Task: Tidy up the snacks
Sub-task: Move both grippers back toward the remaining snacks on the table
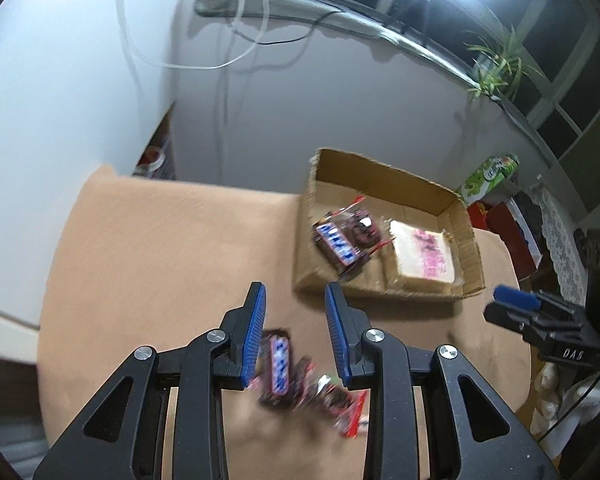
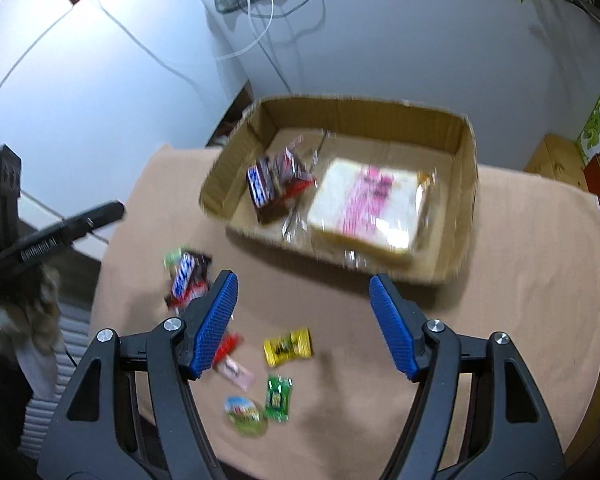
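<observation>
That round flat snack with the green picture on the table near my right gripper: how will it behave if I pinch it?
The round snack lies flat on the tan cloth, so the right gripper gets little edge to pinch; it may slide instead. Its shiny face looks slippery. Set on edge it could roll. The picture is too blurred to judge stiffness.

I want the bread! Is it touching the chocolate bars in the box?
Apart. The right wrist view shows bare box floor between bread and chocolate bars.

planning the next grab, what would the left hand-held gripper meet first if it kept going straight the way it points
Probably the near wall of the brown cardboard box, just ahead of the open left hand-held gripper; depth is unclear, so it may pass over the rim.
</observation>
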Demonstrator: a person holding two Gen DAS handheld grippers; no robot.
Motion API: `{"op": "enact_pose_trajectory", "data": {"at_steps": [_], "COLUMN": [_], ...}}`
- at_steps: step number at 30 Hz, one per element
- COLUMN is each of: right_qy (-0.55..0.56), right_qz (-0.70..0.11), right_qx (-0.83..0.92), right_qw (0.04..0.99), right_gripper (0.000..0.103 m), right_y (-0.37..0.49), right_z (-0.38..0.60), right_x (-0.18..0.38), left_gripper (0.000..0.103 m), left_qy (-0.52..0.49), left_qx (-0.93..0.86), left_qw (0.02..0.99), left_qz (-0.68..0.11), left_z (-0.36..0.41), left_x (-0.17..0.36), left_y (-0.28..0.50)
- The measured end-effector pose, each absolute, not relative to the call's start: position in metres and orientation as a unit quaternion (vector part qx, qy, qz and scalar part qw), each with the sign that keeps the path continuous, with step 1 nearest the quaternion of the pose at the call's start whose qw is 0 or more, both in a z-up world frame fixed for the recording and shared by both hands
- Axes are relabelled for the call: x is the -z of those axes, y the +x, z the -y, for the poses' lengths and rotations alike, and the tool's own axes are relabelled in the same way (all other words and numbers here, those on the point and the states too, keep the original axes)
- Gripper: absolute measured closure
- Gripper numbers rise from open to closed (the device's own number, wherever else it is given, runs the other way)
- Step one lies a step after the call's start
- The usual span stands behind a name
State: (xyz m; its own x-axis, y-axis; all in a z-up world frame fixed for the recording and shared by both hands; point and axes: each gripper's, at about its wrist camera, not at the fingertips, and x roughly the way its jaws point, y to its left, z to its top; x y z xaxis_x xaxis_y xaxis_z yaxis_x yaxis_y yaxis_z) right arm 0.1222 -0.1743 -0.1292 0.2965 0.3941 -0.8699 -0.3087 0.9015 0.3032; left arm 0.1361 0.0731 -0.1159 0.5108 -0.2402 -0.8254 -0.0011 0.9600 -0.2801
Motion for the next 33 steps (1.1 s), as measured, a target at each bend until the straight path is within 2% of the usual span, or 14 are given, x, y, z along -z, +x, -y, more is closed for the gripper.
{"op": "enact_pose_trajectory", "data": {"at_steps": [10,20,27,33], "right_qy": [0.070,0.020,0.008,0.008], "right_qz": [-0.594,-0.625,-0.635,-0.642], "right_qx": [-0.207,-0.231,-0.226,-0.218], "right_qw": [0.774,0.746,0.739,0.735], "right_gripper": [0.032,0.032,0.040,0.041], "right_y": [0.094,0.055,0.047,0.048], "right_z": [0.180,0.162,0.148,0.140], "right_x": [0.168,0.197,0.210,0.219], "left_gripper": [0.074,0.074,0.074,0.073], "left_qy": [-0.156,-0.139,-0.123,-0.163], "left_qx": [0.048,0.108,0.131,0.129], "left_qw": [0.839,0.810,0.796,0.787], "left_qz": [-0.519,-0.559,-0.578,-0.580], "left_z": [-0.096,-0.055,-0.030,-0.029], "left_x": [0.147,0.170,0.187,0.192], "left_y": [0.100,0.064,0.053,0.065]}}
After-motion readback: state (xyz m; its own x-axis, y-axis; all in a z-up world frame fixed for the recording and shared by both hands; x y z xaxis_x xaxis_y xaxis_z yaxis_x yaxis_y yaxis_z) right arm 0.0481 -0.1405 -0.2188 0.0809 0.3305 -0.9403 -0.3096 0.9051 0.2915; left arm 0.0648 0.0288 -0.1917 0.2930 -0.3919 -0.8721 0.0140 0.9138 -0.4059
